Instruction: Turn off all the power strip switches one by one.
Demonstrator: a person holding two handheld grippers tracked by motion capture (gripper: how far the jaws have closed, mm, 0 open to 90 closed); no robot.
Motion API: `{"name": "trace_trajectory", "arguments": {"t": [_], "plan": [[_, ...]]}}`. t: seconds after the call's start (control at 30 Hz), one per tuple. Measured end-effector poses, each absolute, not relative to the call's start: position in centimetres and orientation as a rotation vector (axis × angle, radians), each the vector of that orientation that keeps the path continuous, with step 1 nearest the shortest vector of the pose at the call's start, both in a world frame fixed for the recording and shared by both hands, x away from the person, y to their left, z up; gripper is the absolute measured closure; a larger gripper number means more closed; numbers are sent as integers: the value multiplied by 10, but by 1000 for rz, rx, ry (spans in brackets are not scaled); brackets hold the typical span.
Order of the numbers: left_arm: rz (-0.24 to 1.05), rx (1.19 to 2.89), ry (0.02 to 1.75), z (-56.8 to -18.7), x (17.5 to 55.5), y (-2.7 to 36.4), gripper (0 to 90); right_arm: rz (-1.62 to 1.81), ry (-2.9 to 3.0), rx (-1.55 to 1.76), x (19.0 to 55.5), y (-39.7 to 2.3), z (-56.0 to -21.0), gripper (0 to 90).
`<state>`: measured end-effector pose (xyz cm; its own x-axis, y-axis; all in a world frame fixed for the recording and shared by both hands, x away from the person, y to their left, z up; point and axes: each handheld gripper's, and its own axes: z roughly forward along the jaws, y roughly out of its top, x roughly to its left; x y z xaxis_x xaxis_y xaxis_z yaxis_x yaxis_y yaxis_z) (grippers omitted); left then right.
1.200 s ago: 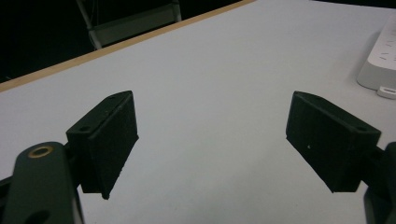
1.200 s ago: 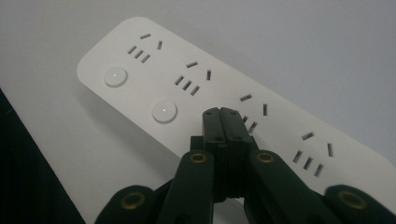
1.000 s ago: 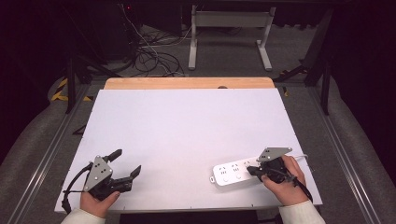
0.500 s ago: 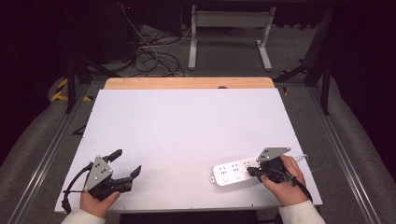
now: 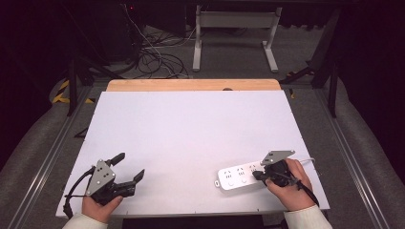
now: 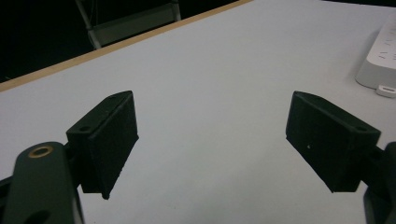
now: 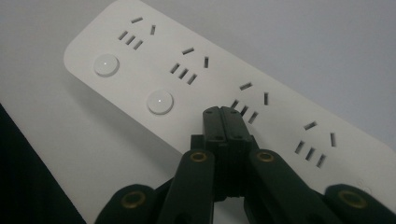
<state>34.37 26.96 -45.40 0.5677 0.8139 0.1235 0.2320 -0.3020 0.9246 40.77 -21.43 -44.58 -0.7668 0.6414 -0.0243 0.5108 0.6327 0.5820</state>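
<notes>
A white power strip (image 5: 237, 175) with several socket groups and round buttons lies flat near the table's front right. My right gripper (image 5: 257, 175) is shut, its joined tips (image 7: 227, 112) resting over the strip (image 7: 196, 88) by the third socket group, nothing between them. Whether the tips touch the strip I cannot tell. My left gripper (image 5: 128, 166) rests at the front left, its jaws wide open over bare table with nothing between its pads (image 6: 112, 140). The strip's end (image 6: 380, 56) shows at the right edge of the left gripper view.
The white table top (image 5: 191, 138) has a wooden strip (image 5: 191, 85) along its far edge. Beyond it, on the floor, stand a metal frame (image 5: 234, 33) and a tangle of cables (image 5: 153, 52). Grey padded surfaces flank the table.
</notes>
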Motion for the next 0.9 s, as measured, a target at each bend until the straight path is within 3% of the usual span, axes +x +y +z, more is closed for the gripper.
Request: {"name": "trace_trajectory", "arguments": {"t": [0.9], "plan": [[752, 1823, 864, -454, 344, 270, 175, 845, 2616, 991, 407, -218, -447, 900]]}}
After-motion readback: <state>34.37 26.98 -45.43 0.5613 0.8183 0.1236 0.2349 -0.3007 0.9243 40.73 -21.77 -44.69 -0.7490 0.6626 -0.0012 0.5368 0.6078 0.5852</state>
